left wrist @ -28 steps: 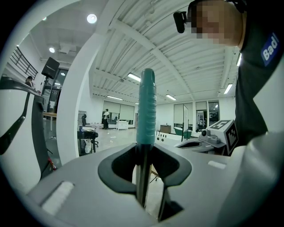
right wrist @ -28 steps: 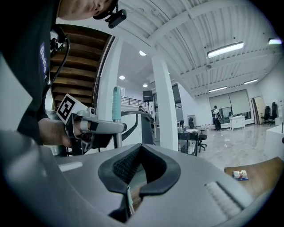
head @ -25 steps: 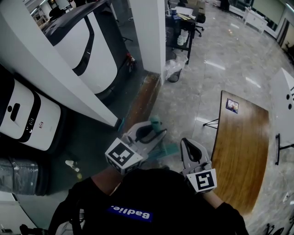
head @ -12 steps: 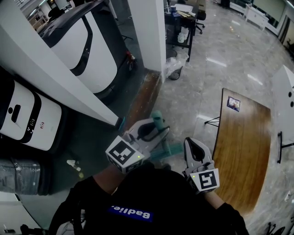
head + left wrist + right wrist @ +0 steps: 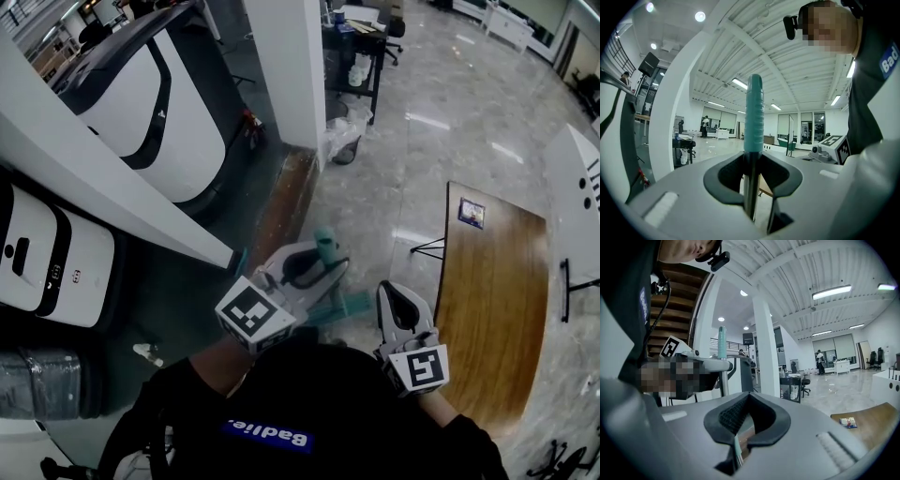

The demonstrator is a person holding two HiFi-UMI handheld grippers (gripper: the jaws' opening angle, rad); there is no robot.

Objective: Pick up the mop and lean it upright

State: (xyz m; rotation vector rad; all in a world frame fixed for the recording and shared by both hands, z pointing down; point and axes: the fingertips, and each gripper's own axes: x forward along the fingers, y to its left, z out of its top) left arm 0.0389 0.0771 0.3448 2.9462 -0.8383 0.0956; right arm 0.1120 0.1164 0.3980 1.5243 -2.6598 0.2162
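Teal ribbed sleeve (image 5: pixel 753 112) forms the top end of the mop (image 5: pixel 325 246), which you hold in the left gripper (image 5: pixel 317 270). In the left gripper view the sleeve stands upright above the jaws, and the metal shaft (image 5: pixel 750 187) below it passes straight down between them. The left jaws pinch that shaft just under the sleeve, one pad on each side.

In the head view the mop's top end shows at 12 o'clock of the left gripper. A teal bar (image 5: pixel 343 307) shows lower down, between the two grippers. The left gripper hides how it joins the shaft.

The right gripper (image 5: pixel 394 295) sits at 3 o'clock of the left gripper, near the mop but apart from it. Its jaws are pressed together and grip nothing.

Reference points in the head view:
- The wooden table (image 5: pixel 492 309) lies at 3 o'clock of the right gripper.
- The white pillar (image 5: pixel 281 66) stands at 12 o'clock of the left gripper, well apart from it.
- The black shelf cart (image 5: pixel 361 56) stands at 3 o'clock of the pillar, just beside it, on the polished stone floor (image 5: pixel 422 178)
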